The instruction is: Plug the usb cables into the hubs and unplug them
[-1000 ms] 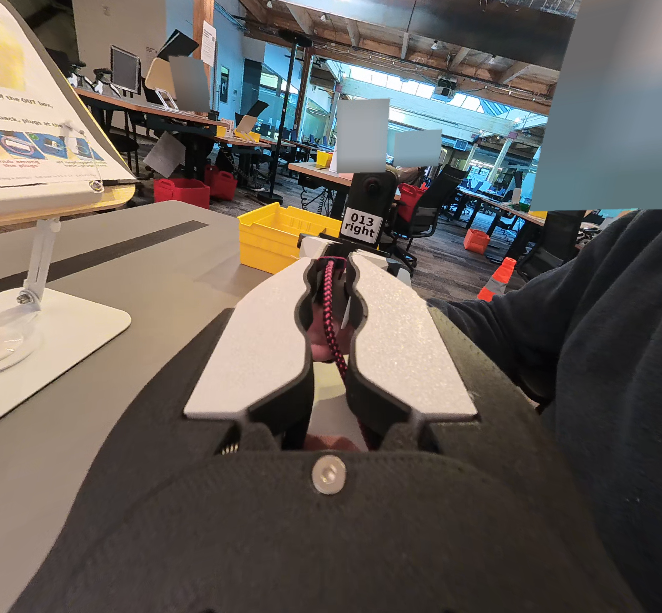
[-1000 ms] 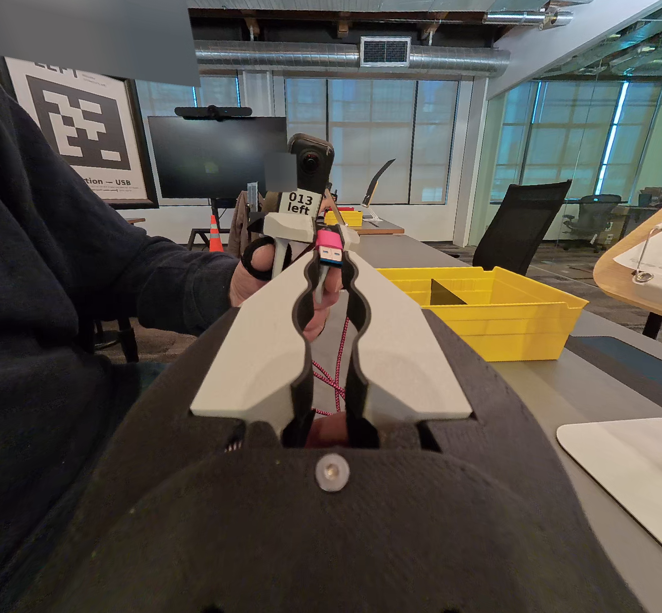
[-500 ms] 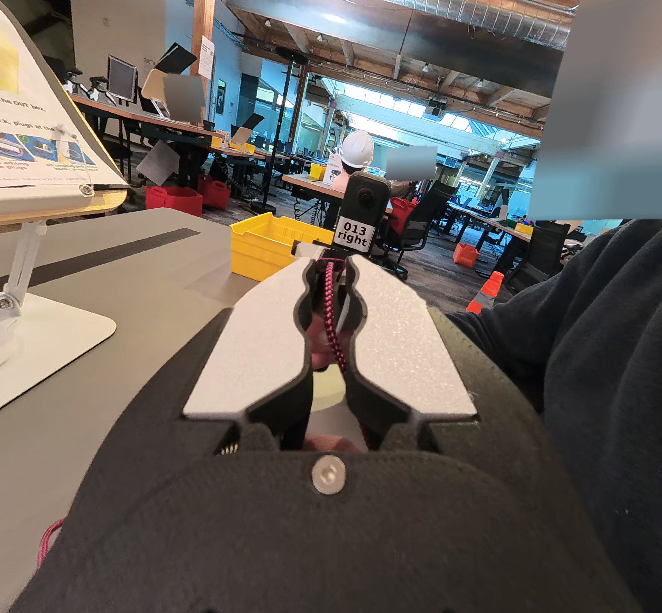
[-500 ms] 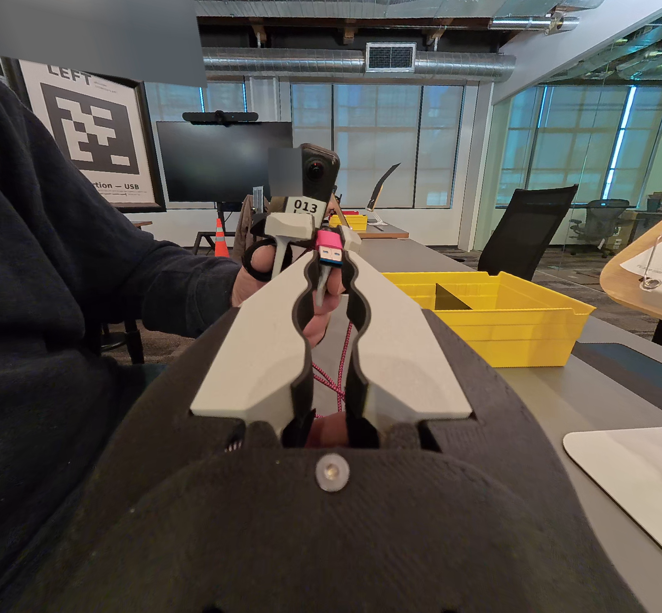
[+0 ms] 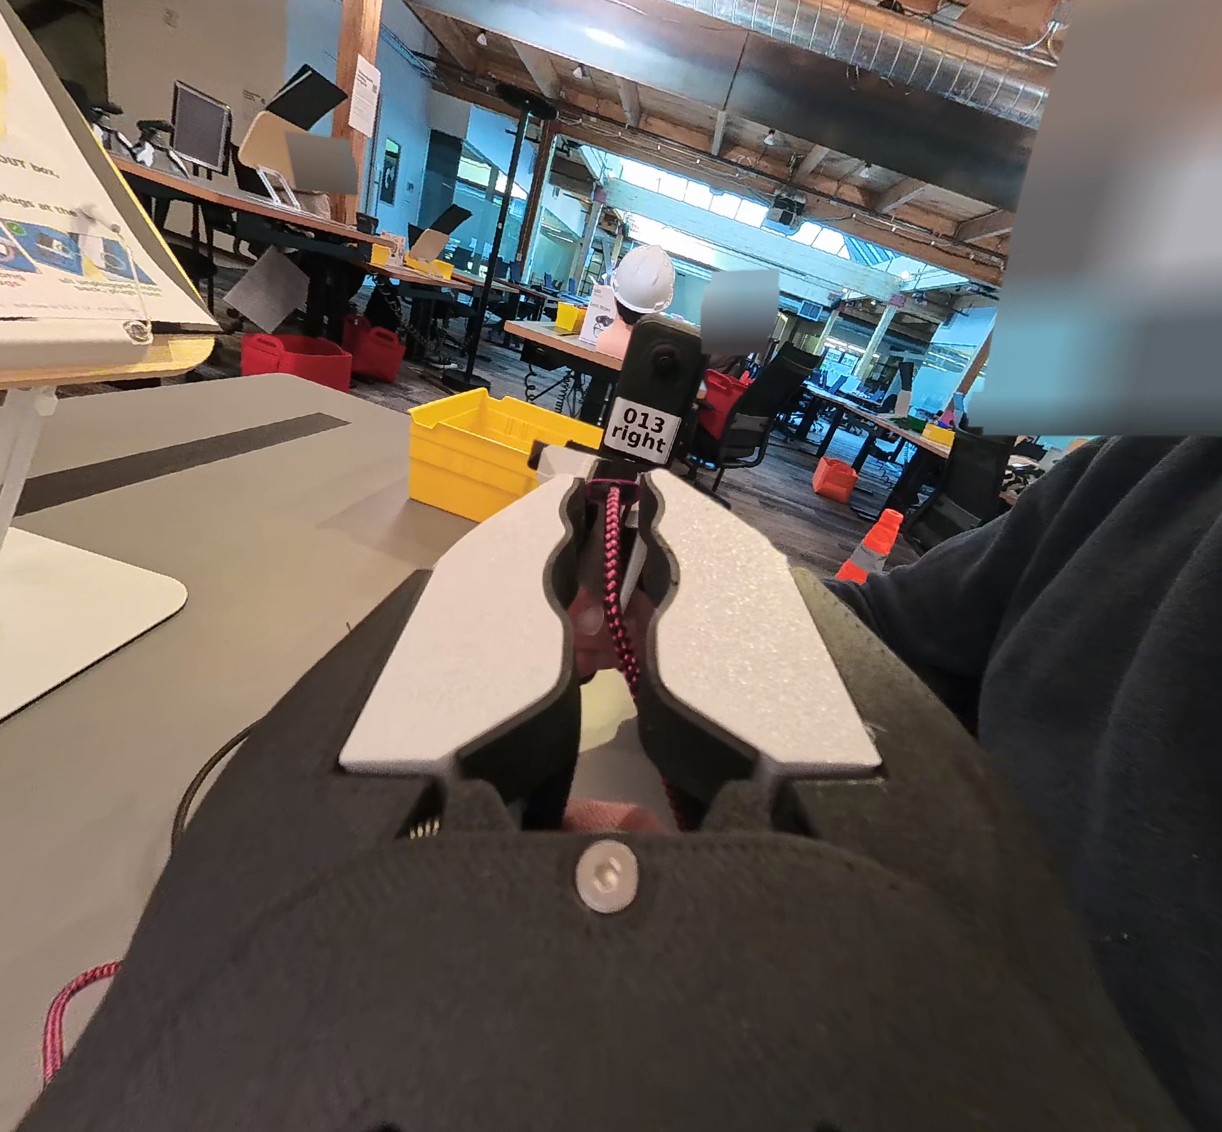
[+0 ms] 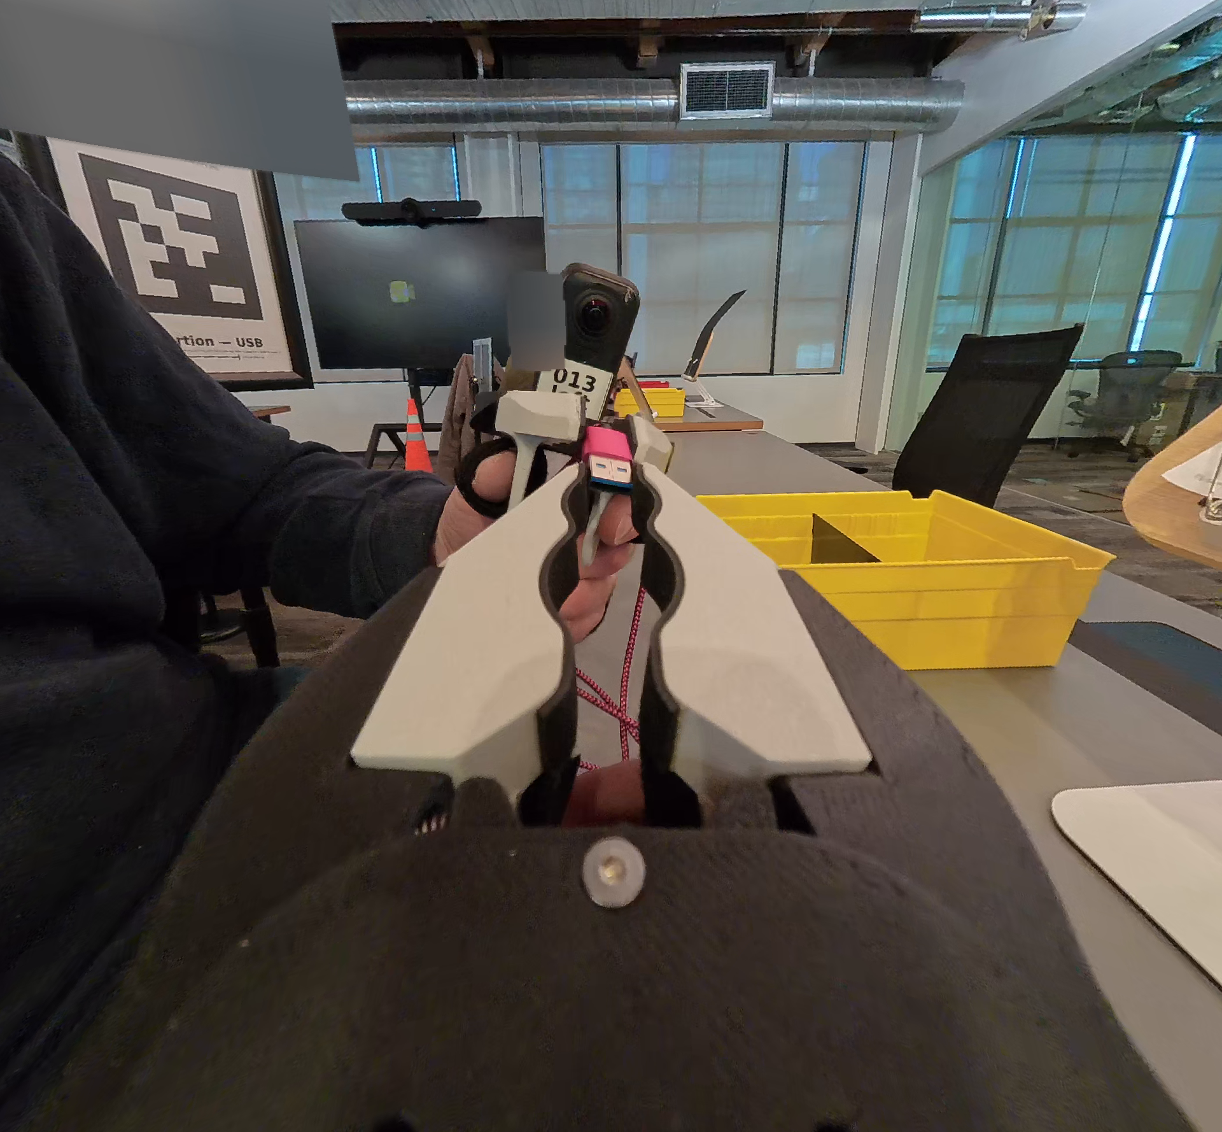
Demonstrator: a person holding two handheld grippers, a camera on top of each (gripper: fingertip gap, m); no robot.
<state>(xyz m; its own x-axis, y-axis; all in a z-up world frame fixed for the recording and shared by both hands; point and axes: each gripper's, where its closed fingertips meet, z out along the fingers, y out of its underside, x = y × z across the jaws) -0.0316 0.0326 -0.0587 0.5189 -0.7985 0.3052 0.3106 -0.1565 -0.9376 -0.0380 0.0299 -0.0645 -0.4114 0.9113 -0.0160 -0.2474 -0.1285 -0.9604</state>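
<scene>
A pink USB plug (image 6: 608,452) with a blue insert faces the right wrist camera. My left gripper (image 5: 613,488) is shut on the plug's body, and its pink-and-black braided cable (image 5: 615,571) runs back between the fingers. My right gripper (image 6: 610,482) points at the left one, tip to tip, and its tips close on the plug's metal end. The cable hangs below (image 6: 628,657). The right gripper's camera body (image 5: 661,372) shows straight ahead in the left wrist view. No hub is in view.
A grey table (image 5: 231,538) lies under both grippers. A yellow bin (image 6: 926,604) stands on it, also seen in the left wrist view (image 5: 476,458). A white stand base (image 5: 66,604) holds an instruction sheet. A thin black cable (image 5: 198,789) lies nearby. A dark sleeve (image 6: 165,538) is close. Only a small space, under 4 cm, lies between the two pairs of fingers.
Both grippers have drifted slightly together while keeping the same tip-to-tip pose. The grip on the plug looks unchanged. A loop of pink cable has come into the left wrist view's lower left.
</scene>
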